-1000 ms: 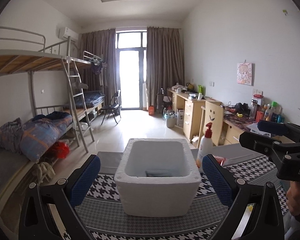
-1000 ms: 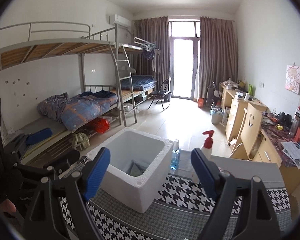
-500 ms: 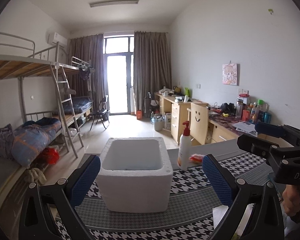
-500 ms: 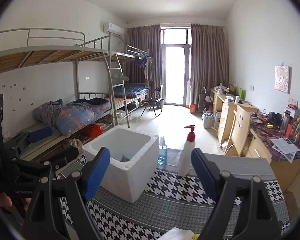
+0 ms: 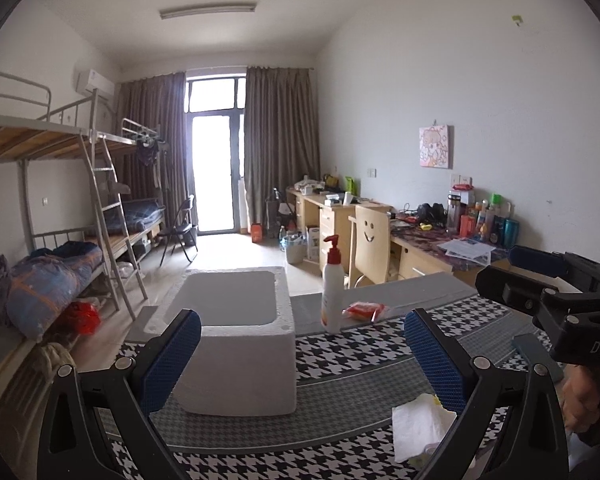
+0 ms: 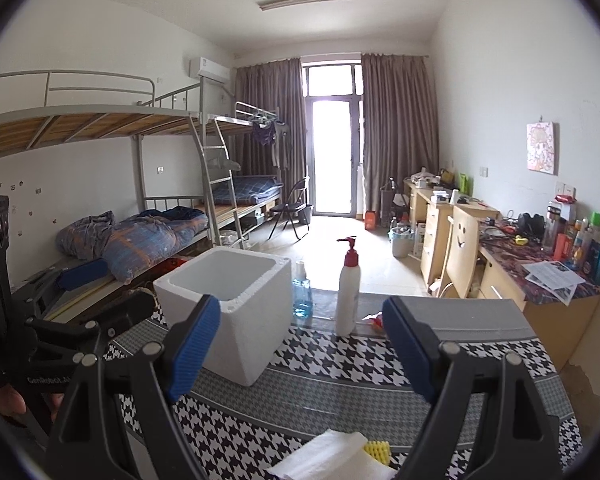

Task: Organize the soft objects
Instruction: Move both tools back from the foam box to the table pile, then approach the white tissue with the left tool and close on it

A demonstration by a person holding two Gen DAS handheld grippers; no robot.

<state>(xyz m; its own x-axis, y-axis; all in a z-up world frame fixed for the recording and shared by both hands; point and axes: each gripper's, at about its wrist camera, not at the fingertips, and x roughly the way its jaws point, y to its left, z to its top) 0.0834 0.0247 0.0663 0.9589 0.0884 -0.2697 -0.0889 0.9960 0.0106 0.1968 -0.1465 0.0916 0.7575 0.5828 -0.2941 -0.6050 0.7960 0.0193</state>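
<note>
Both grippers, left gripper (image 5: pixel 302 354) and right gripper (image 6: pixel 302 346), hovering wide-jawed, empty; nearing white tissue (image 5: pixel 420 426) at tablecloth's near edge; foam box (image 6: pixel 236 304) waiting open-topped beyond.

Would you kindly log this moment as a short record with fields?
surface: houndstooth cloth
container: white foam box, open top, left part of the cloth
soft items: white tissue and yellow sponge, near edge, in front of both tools
bottles: pump bottle upright right of the box; blue bottle between them
left tool: open, empty
right tool: open, empty

Soft daylight — blown-out door (image 5: pixel 213 172), fisheye edges
</note>
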